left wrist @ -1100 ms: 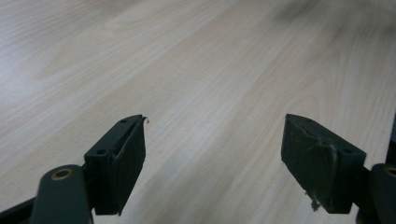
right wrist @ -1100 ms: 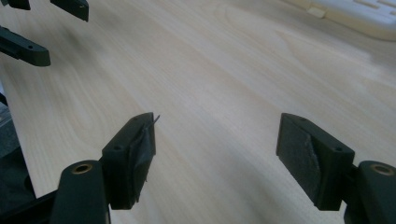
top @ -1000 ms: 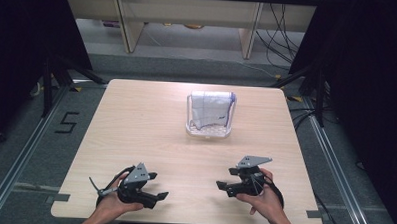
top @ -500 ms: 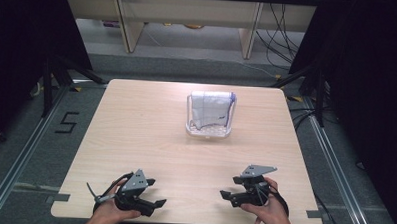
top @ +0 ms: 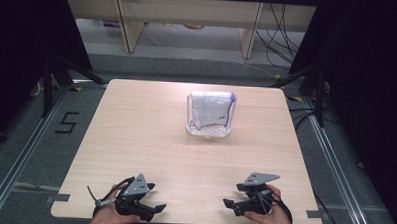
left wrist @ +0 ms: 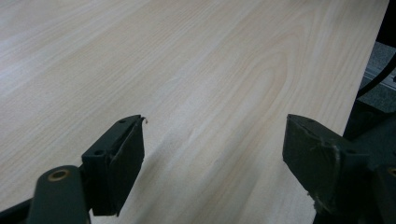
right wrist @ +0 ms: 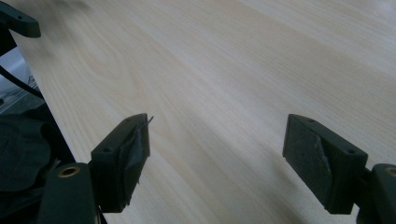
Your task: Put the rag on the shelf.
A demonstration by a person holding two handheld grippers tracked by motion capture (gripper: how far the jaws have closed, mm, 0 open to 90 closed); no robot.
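Two hand-held grippers, one per hand, at the near edge of the table (top: 135, 135).

Item 1, left gripper (top: 153, 210): at about 7 o'clock on the tabletop, held in the person's left hand (top: 110, 218). Jaws stand wide apart, holding nothing; in the left gripper view bare pale woodgrain lies between them, with the table's edge at 3 o'clock.

Item 2, right gripper (top: 232, 197): at about 5 o'clock, held in the right hand (top: 273, 219), one grey three-cornered plate on top. Jaws wide apart, holding nothing; the right gripper view shows bare wood between them, with the pad covering on both looking frayed.

The two grippers point inward toward each other, well apart.

Item 3, one white rack (top: 209, 128): just beyond table centre, toward 1 o'clock, well away from both grippers. One white cloth (top: 210, 106) with faint lines is draped inside or over it; which, cannot be told.

Beyond the table, at 12 o'clock: one pale shelf unit (top: 190, 11), with loose black cables (top: 284, 30) at its right.
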